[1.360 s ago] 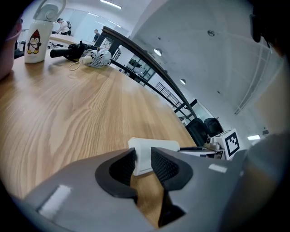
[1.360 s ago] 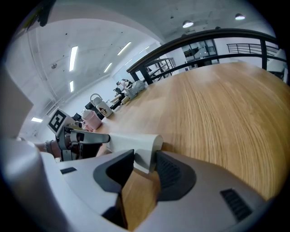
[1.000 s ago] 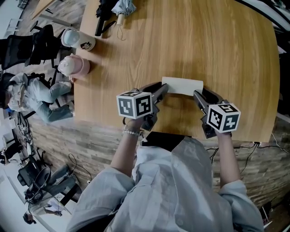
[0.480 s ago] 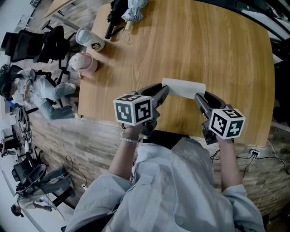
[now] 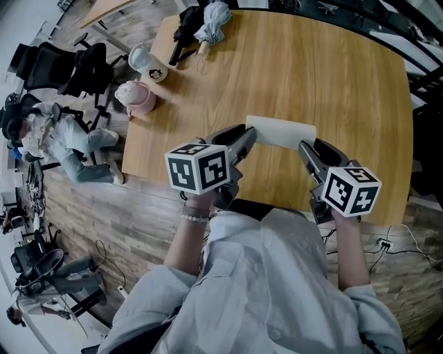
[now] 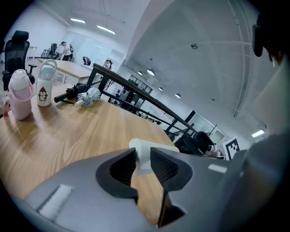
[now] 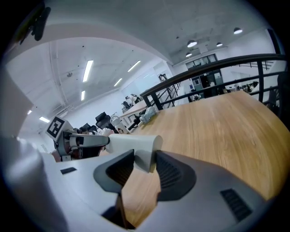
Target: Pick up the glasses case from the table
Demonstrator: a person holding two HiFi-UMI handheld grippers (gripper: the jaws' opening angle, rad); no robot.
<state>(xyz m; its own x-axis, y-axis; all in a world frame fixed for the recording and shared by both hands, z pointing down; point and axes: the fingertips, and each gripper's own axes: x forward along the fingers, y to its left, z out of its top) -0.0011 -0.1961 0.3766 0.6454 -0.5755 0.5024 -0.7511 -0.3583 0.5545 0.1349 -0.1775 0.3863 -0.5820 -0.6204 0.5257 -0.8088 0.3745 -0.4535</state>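
Note:
The white glasses case (image 5: 280,131) hangs lengthwise above the wooden table (image 5: 325,62), held at both ends. My left gripper (image 5: 248,136) is shut on its left end and my right gripper (image 5: 305,146) on its right end. In the left gripper view the case (image 6: 144,149) sits pinched between the dark ribbed pads (image 6: 164,165) of the left gripper (image 6: 142,159). The right gripper view shows the case (image 7: 131,144) running leftward from my right gripper (image 7: 144,164) toward the other gripper's marker cube (image 7: 56,128).
At the table's far left corner stand a pink cup (image 5: 138,98) and a white bottle (image 5: 151,67), with a folded umbrella (image 5: 211,17) and a black item (image 5: 184,28) behind them. Office chairs (image 5: 62,66) stand left of the table. A black railing (image 7: 217,68) runs beyond the table.
Both grippers have risen together with the case between them, and the table top now lies farther below. The grip on each end looks unchanged.

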